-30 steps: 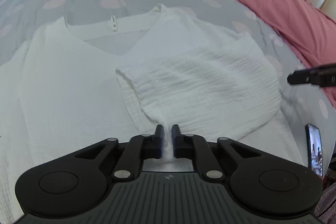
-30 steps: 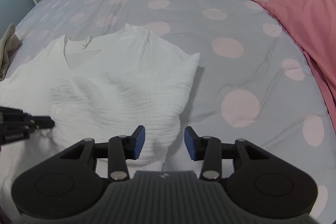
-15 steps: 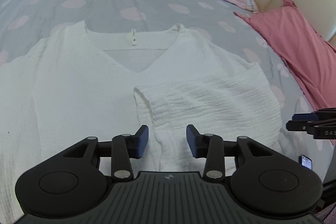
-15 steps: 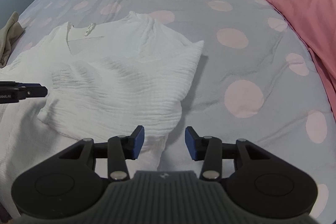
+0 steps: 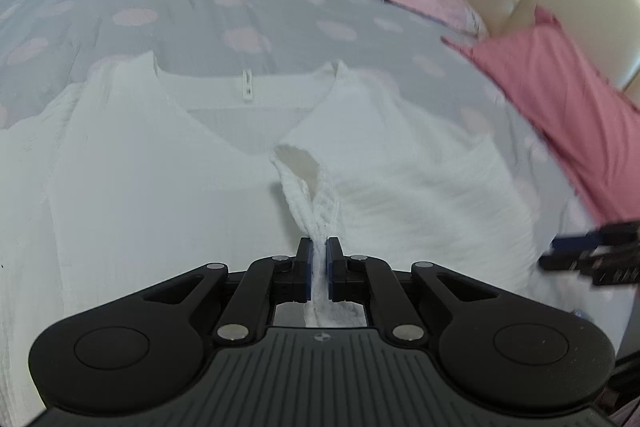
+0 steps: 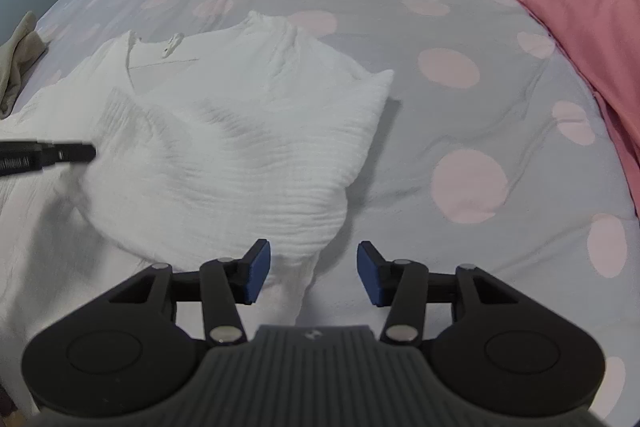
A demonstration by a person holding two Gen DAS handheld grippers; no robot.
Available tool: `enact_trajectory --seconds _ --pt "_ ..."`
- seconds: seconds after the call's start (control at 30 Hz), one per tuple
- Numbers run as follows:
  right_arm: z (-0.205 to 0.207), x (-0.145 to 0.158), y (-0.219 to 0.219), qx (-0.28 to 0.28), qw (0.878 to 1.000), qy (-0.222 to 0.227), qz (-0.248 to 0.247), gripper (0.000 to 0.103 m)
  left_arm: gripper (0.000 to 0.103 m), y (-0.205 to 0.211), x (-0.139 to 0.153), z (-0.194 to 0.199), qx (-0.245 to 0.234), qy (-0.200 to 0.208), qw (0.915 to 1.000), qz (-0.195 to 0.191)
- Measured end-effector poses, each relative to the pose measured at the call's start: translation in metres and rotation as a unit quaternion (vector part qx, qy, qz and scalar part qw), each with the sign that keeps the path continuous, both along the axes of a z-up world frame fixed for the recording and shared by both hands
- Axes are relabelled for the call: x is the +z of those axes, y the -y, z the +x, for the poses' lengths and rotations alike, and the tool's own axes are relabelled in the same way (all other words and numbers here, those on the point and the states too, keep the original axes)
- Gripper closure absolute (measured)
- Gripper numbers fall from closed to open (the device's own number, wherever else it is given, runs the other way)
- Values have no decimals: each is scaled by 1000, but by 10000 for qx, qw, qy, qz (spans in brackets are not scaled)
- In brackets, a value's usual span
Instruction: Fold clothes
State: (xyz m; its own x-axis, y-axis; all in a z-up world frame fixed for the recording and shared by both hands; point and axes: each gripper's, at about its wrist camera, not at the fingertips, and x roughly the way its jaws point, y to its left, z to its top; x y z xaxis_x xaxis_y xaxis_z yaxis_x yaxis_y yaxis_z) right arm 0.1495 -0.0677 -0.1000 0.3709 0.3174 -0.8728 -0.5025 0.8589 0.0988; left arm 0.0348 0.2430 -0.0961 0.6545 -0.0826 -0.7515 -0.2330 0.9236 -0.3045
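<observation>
In the left wrist view, the left gripper, jaws just closed, pinches the cuff of the folded-in sleeve of the white blouse spread on the dotted bedspread; draw it gently, keeping the fold flat. In the right wrist view, the right gripper, jaws just widening, hangs empty over the sleeve's fold; pin that edge.
</observation>
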Motion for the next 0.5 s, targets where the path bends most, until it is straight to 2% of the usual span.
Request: enact_trajectory --seconds 0.07,0.23,0.5 --pt "-4 -1 -4 155 9999 -26 -53 46 99 -5 11 0 86 161 9998 -48" --pt "-15 -7 -17 548 9980 55 -302 45 99 -20 31 -1 324 479 9981 -230" --pt "-8 -29 -45 685 9931 463 -827 48 99 -33 41 -4 527 650 9958 -376"
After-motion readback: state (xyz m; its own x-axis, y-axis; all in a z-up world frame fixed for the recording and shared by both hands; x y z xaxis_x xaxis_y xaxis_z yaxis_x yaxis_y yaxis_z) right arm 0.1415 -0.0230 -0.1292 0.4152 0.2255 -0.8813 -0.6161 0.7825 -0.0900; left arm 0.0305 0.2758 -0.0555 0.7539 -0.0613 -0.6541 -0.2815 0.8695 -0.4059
